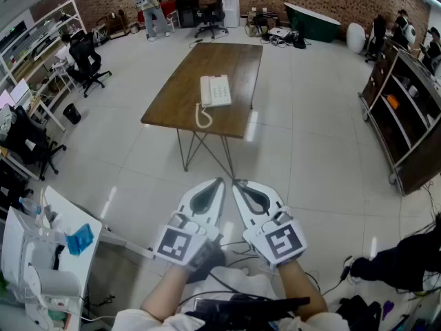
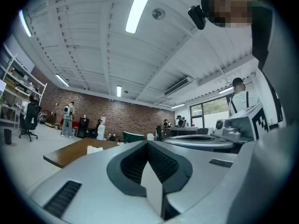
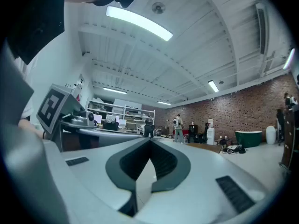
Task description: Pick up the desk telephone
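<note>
A white desk telephone (image 1: 216,90) with a coiled cord lies on a brown wooden table (image 1: 179,102) well ahead of me in the head view. In the left gripper view the telephone (image 2: 95,149) shows small on the table (image 2: 70,154). Both grippers are held close to my body, far short of the table. My left gripper (image 1: 220,180) is shut with nothing in it, and so is my right gripper (image 1: 236,182). Their tips almost meet over the tiled floor. In the right gripper view the table's edge (image 3: 208,147) shows beyond the shut jaws.
A white desk with clutter (image 1: 41,254) stands at my near left. Office chairs (image 1: 86,61) and shelving (image 1: 27,54) line the left side, a dark shelf unit (image 1: 406,116) the right. People stand by the far brick wall (image 1: 148,5). Cables lie on the floor near my feet (image 1: 358,267).
</note>
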A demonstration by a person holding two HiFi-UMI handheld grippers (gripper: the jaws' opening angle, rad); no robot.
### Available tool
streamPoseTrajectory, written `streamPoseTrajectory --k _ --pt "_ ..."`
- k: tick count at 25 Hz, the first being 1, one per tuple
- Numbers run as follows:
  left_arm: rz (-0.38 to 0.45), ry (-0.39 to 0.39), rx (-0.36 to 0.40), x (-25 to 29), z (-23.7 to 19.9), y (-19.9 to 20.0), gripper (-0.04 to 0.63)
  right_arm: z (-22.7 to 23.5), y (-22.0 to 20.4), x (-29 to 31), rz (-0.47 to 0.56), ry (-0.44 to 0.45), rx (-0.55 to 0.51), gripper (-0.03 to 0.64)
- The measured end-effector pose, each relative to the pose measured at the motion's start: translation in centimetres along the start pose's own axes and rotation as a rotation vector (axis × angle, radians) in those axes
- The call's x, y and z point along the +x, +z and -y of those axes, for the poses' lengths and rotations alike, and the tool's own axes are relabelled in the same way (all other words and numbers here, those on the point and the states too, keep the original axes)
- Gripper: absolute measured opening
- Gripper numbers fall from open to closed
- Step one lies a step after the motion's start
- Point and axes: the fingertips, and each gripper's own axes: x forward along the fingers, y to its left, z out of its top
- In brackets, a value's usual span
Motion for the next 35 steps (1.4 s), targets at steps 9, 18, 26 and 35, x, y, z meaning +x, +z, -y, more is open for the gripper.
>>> streamPoseTrajectory --k 9,18,26,35 --pt "-0.017 -0.02 -0.006 3.3 -2.7 -1.4 0.0 3.0 -0.9 3.4 -0.012 -0.021 0.007 0.0" --pt "-0.031 -0.024 -0.009 7.5 -7.3 -2.4 0.0 6.3 -1.8 8.8 -0.041 -0.021 -0.004 0.0" --pt "-0.035 -0.021 -0.026 10.3 -10.7 -2.8 0.0 8.4 -2.4 12.9 -0.062 -0.018 0.005 0.0" --pt "-0.04 -0.035 -0.049 12.3 -13.8 -3.3 0.0 9.9 -2.9 16.3 -0.089 -0.04 -0.002 0.0"
